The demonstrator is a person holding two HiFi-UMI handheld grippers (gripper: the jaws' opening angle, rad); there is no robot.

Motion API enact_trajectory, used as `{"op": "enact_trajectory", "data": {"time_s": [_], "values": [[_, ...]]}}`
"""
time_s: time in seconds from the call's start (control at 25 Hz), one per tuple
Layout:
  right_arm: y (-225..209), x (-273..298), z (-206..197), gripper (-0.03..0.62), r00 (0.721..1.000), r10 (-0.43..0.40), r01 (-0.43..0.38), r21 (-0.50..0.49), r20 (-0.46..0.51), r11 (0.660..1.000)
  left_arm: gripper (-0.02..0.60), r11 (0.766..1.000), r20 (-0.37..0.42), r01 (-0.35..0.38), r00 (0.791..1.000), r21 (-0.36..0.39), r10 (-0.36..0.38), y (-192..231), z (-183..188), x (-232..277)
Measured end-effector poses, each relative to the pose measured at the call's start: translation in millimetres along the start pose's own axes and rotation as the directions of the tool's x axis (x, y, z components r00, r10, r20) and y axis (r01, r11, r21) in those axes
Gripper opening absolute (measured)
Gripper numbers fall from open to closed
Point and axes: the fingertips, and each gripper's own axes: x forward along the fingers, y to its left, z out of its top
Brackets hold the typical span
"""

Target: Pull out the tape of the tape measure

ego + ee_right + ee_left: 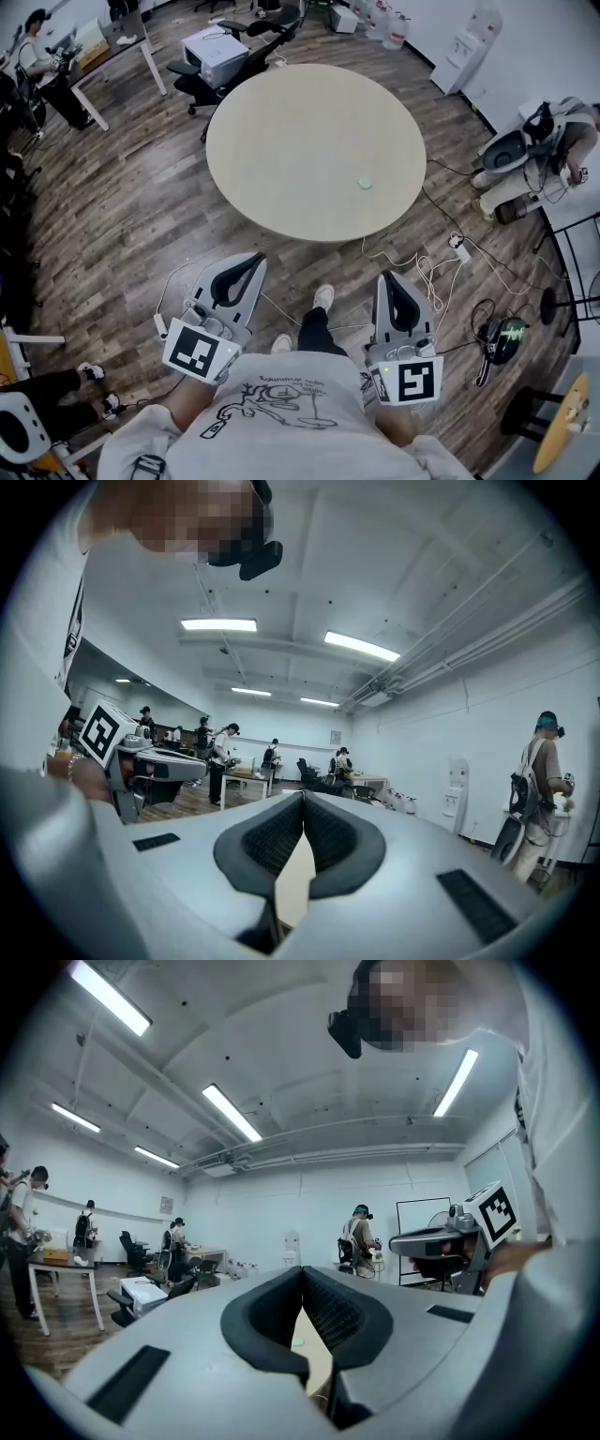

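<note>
The tape measure [366, 184], small, round and pale green, lies on the right part of the round beige table [300, 131]. Both grippers hang in front of the person's body, well short of the table's near edge. My left gripper [255, 258] is shut, its dark pads touching at the tips with nothing between them [302, 1274]. In the left gripper view the tape measure [298, 1342] shows as a small pale spot through the gap below the tips. My right gripper [386, 278] is likewise shut and empty [302, 799], with the table [298, 878] showing through its gap.
White cables [422, 272] and a power strip [459, 242] lie on the wood floor right of the table. Office chairs [272, 28] and a white box [214, 52] stand behind it. A person [553, 141] crouches at the right, and a desk [112, 47] stands at the back left.
</note>
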Motion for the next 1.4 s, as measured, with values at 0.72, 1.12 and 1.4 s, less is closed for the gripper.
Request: {"op": "enact_trajectory", "data": {"time_s": [0.72, 1.12, 1.4], "values": [[-164, 85, 1, 0.009, 1.0, 0.019, -0.019, 0.009, 0.023, 1.0, 0.021, 1.0, -0.018, -0.016, 1.0, 0.014, 0.017, -1, 15, 181], [-249, 135, -14, 0.009, 0.999, 0.047, -0.047, 0.019, 0.018, 0.999, 0.021, 0.999, -0.028, -0.048, 0.998, 0.006, 0.048, 5, 10, 275], [-291, 160, -31, 0.009, 0.998, 0.067, -0.067, 0.031, 0.008, 0.997, 0.021, 0.998, -0.059, -0.069, 0.996, 0.0, 0.069, 7, -5, 321]]}}
